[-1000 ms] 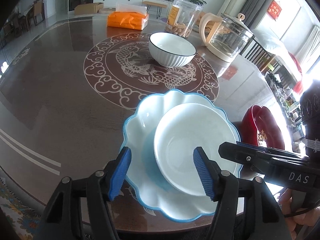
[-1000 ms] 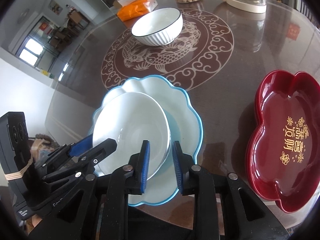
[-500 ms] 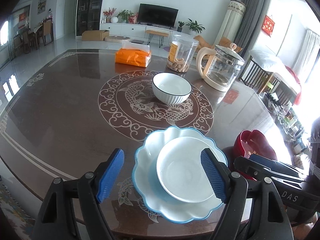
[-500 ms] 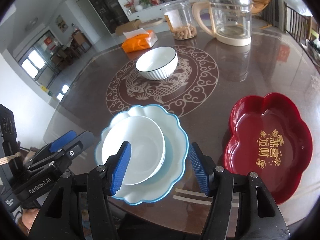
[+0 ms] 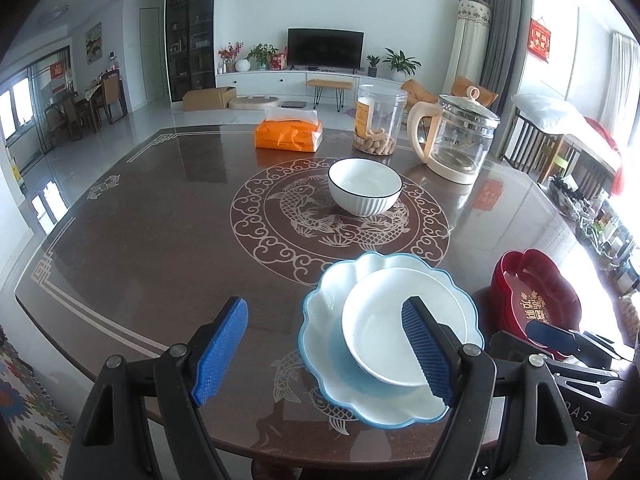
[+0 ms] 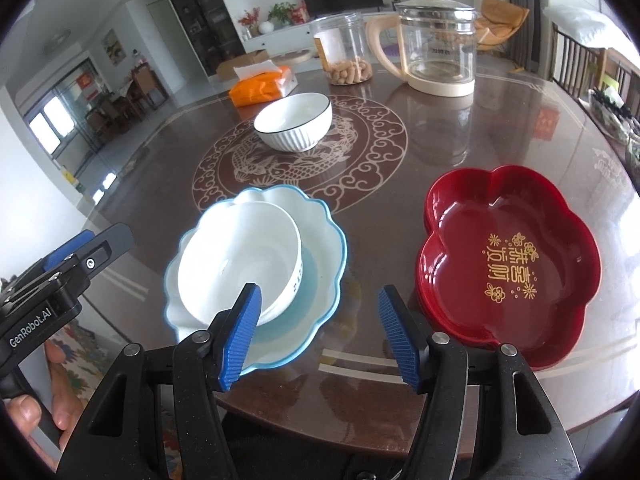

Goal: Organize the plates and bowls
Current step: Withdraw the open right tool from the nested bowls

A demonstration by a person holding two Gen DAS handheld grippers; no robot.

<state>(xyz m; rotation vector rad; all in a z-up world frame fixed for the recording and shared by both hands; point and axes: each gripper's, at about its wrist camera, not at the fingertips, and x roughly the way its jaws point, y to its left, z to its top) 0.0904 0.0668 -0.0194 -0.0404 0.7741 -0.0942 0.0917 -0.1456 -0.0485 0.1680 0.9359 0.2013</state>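
Blue-rimmed plate (image 6: 320, 236): white bowl (image 6: 236, 264) held inside, near desk (image 6: 400, 208) front edge.
Jar (image 6: 344, 50): peanuts.
Left tongs (image 5: 324, 354): apart, empty.
Right tongs (image 6: 320, 336): apart, empty.

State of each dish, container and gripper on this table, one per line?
white bowl: tilted in blue-rimmed plate
ribbed bowl: upright, empty
red tray: empty
jar: nearly empty
kettle: lidded
left gripper: open
right gripper: open

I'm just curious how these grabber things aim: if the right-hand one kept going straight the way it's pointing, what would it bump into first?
Probably the bare table, in the gap between the blue-rimmed plate and the red dish. The right gripper stands open and empty, angled downward. Depth is hard to judge here.
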